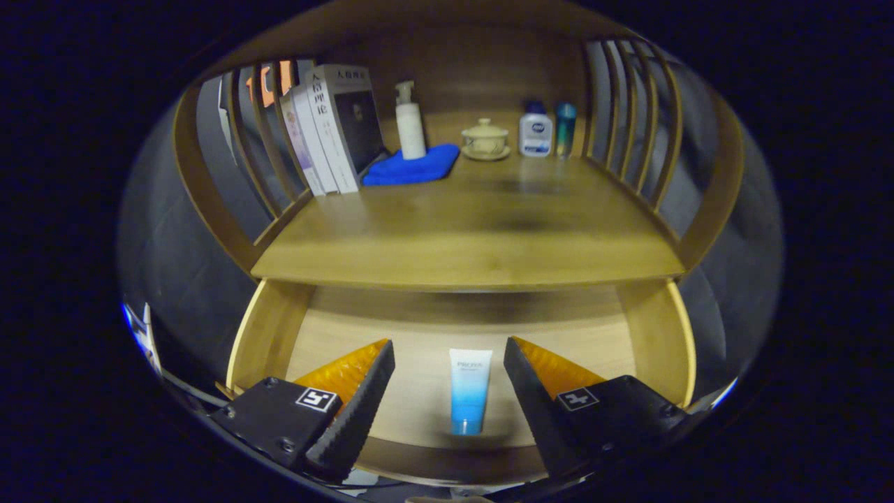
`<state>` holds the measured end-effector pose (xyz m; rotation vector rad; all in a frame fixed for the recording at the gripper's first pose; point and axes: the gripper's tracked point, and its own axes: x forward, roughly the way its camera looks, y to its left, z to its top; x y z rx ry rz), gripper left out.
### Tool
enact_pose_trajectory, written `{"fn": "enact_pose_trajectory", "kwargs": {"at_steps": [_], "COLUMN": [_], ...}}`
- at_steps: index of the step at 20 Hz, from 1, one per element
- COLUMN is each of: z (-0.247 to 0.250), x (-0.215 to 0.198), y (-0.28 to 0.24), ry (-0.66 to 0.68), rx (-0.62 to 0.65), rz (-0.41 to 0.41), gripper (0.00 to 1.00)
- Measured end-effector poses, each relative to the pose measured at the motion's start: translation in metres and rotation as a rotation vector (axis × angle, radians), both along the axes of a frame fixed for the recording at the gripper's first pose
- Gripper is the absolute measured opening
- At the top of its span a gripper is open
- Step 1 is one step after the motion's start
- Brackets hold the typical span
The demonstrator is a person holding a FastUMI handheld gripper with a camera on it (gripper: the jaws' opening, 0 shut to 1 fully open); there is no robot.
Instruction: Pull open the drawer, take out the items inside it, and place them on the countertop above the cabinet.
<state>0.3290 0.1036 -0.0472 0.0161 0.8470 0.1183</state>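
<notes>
Your gripper (449, 358) hangs over the pulled-out drawer (269, 328) with its fingers spread wide, touching nothing. Between them, lying flat on the drawer floor, you see a squeeze tube (469, 391) that fades from white to blue, its blue cap end pointing toward you and its white crimped end toward the back of the cabinet; it sits roughly midway between the two fingers with a gap on each side. Above the drawer runs the wooden countertop (475, 237), bare across its front half. At its back you have a row of upright books (334, 129) leaning by the left slatted rail, a white pump bottle (409, 122) standing on a folded blue cloth (412, 168), a lidded ceramic cup (485, 138) on its saucer, a small white bottle with a blue cap (536, 130), and just beside it a slim blue-green bottle (565, 127).
</notes>
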Motion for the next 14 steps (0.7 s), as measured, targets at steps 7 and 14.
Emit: {"fn": "enact_pose_trajectory", "kwargs": {"at_steps": [7,14], "z": [-0.066,-0.097], "x": [-0.020,-0.032], "y": [0.002,-0.004], "ry": [0.264,0.422], "rx": [-0.046,-0.092], "rz": [0.019,-0.016], "gripper": [0.99,0.92]}}
